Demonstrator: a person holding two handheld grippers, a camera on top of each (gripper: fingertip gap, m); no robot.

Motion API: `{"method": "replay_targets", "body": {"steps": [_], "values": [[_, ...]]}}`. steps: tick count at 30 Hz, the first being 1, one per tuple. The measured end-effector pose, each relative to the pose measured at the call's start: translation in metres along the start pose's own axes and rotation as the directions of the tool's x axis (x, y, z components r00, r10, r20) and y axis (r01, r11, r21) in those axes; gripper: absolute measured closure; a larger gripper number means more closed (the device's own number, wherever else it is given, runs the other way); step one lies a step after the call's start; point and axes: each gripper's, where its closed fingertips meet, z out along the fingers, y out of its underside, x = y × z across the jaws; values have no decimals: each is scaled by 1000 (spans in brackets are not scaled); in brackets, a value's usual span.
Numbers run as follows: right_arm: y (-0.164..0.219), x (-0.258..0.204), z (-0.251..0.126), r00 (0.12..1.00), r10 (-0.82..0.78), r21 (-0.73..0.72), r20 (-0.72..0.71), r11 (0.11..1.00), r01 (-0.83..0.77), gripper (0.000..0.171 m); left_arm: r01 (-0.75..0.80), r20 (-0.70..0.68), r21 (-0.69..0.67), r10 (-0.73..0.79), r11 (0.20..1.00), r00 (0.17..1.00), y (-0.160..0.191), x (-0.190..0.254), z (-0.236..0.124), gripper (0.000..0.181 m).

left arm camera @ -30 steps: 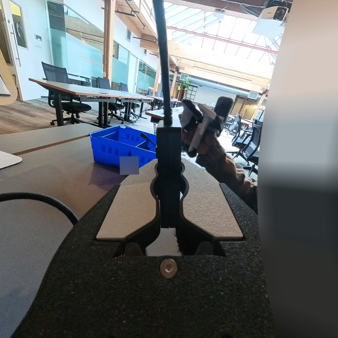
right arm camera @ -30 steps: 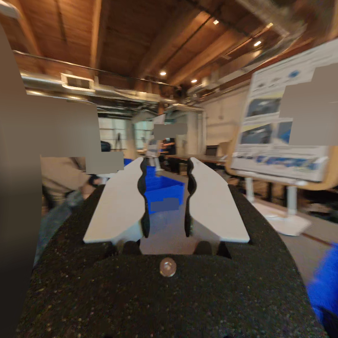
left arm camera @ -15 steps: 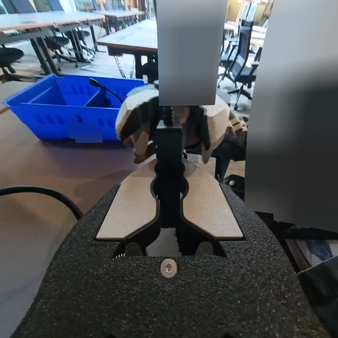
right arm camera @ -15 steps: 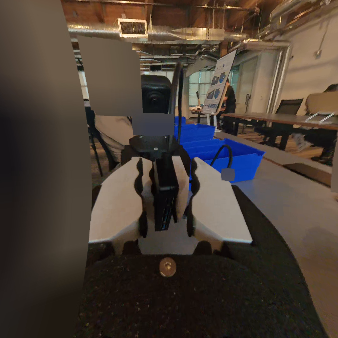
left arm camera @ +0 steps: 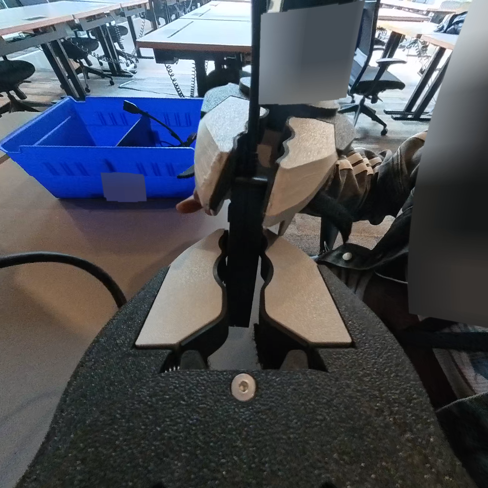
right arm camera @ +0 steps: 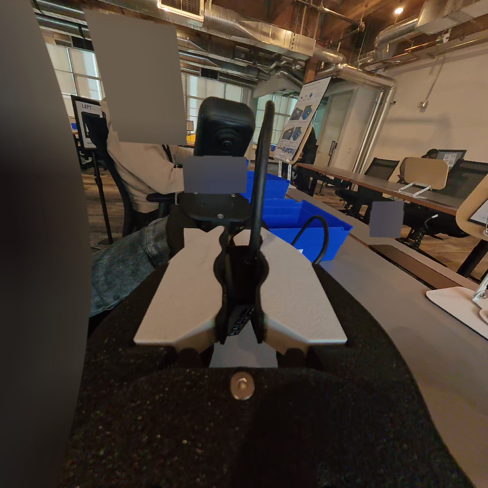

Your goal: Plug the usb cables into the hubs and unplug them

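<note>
My left gripper (left arm camera: 244,235) is shut on a long black USB hub (left arm camera: 241,277) and holds it above the table. The hub's black cable (left arm camera: 253,79) runs straight up from its far end. My right gripper (left arm camera: 245,211) faces the left one head-on, and its fingers clamp the hub's far end. In the right wrist view, my right gripper (right arm camera: 241,237) is shut on the same hub (right arm camera: 240,317), whose ports show between the pads. The cable (right arm camera: 260,171) rises in front of the left gripper's camera (right arm camera: 224,132).
A blue divided bin (left arm camera: 79,169) with a cable (left arm camera: 153,118) in it stands on the grey table (left arm camera: 52,317); it also shows in the right wrist view (right arm camera: 317,237). Another black cable (left arm camera: 66,260) loops at left. A white stand base (right arm camera: 454,301) sits at right. A seated person (right arm camera: 142,171) is behind.
The right gripper swung round to face the left one, moved onto the hub's far end and closed on it. The left gripper tipped downward, still holding the hub.
</note>
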Motion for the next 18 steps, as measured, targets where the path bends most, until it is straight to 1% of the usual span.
{"method": "replay_targets", "body": {"steps": [3, 8, 10, 14, 18], "values": [[-3, -2, -1, 1000, 0, 12, 5, 1000, 0, 154, -15, 7, 7, 14, 1000, 1000, -2, 1, -1, 159], [-4, -9, 1, 998, 39, 21, 45, 999, -40, 155, 28, -48, -38, -30, 999, 998, 0, 13, -7, 158], [-1, -10, 3, 998, 38, 6, 46, 999, -38, 155, 24, -36, -66, -27, 998, 999, 4, 13, -9, 154], [1, -9, 3, 998, 55, -10, 38, 998, -55, 155, 56, -32, -78, -58, 995, 998, 6, 12, -10, 152], [8, -7, 7, 999, 47, -35, 17, 998, -46, 154, 78, 2, -125, -79, 989, 997, 13, 7, -11, 149]]}}
